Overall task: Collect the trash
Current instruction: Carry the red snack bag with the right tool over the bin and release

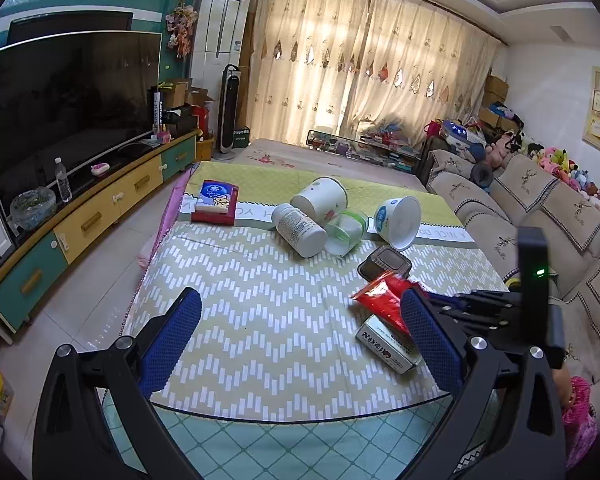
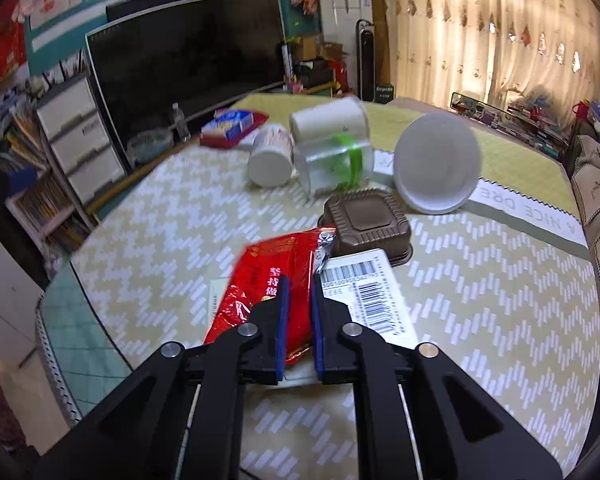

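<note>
My right gripper (image 2: 298, 280) is shut on a red foil wrapper (image 2: 268, 276), held just above a white barcoded box (image 2: 370, 296). The wrapper (image 1: 384, 298) and box (image 1: 386, 344) also show in the left wrist view, beside the right gripper (image 1: 440, 300). My left gripper (image 1: 300, 308) is open and empty above the near table. Further back lie a brown plastic tray (image 2: 366, 222), a white cup (image 2: 436, 164), a clear green-banded jar (image 2: 334, 164), a white bottle (image 2: 272, 156) and a white tub (image 2: 330, 120).
The table has a zigzag-patterned cloth (image 1: 260, 300). A red tissue pack (image 1: 216, 202) lies at its far left. A TV (image 1: 68, 108) on a long cabinet (image 1: 88, 220) stands on the left, a sofa (image 1: 540, 216) on the right.
</note>
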A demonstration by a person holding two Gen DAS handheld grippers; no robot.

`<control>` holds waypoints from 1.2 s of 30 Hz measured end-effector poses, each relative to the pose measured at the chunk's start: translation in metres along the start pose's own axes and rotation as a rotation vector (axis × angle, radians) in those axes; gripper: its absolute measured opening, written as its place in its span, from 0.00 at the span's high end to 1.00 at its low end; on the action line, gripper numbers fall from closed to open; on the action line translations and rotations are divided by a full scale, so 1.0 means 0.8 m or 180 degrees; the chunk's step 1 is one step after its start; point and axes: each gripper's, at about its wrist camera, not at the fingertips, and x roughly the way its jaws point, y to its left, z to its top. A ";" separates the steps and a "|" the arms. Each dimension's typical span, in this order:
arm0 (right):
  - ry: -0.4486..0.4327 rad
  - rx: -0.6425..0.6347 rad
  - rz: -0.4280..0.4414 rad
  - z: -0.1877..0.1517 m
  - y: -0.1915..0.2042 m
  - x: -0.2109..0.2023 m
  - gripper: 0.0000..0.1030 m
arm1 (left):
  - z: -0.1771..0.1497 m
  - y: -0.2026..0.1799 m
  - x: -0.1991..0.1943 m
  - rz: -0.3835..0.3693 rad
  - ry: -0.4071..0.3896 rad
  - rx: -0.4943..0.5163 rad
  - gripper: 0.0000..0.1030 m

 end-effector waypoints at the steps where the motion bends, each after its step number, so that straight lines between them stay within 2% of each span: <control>1: -0.0040 0.0027 0.0040 0.000 -0.002 -0.010 0.91 | 0.000 0.000 0.001 0.0004 0.0004 0.0000 0.05; 6: -0.0199 0.0115 0.0244 0.001 -0.009 -0.052 0.91 | 0.002 -0.001 0.004 0.0000 0.0029 -0.0017 0.05; 11: -0.0437 0.0168 0.0116 -0.004 -0.027 -0.101 0.91 | 0.002 -0.007 0.008 -0.0022 0.0053 0.0032 0.05; 18: -0.0581 0.0652 -0.0595 -0.038 -0.127 -0.156 0.90 | 0.004 -0.020 0.016 -0.0051 0.0101 0.0092 0.05; 27: -0.0360 0.1595 -0.1665 -0.142 -0.300 -0.194 0.87 | 0.005 -0.047 0.034 -0.0111 0.0203 0.0229 0.05; 32: -0.0196 0.1946 -0.2005 -0.184 -0.366 -0.190 0.86 | 0.003 -0.064 0.054 -0.0208 0.0312 0.0326 0.05; 36: -0.0008 0.2087 -0.2202 -0.210 -0.401 -0.175 0.78 | 0.001 -0.079 0.074 -0.0303 0.0442 0.0408 0.05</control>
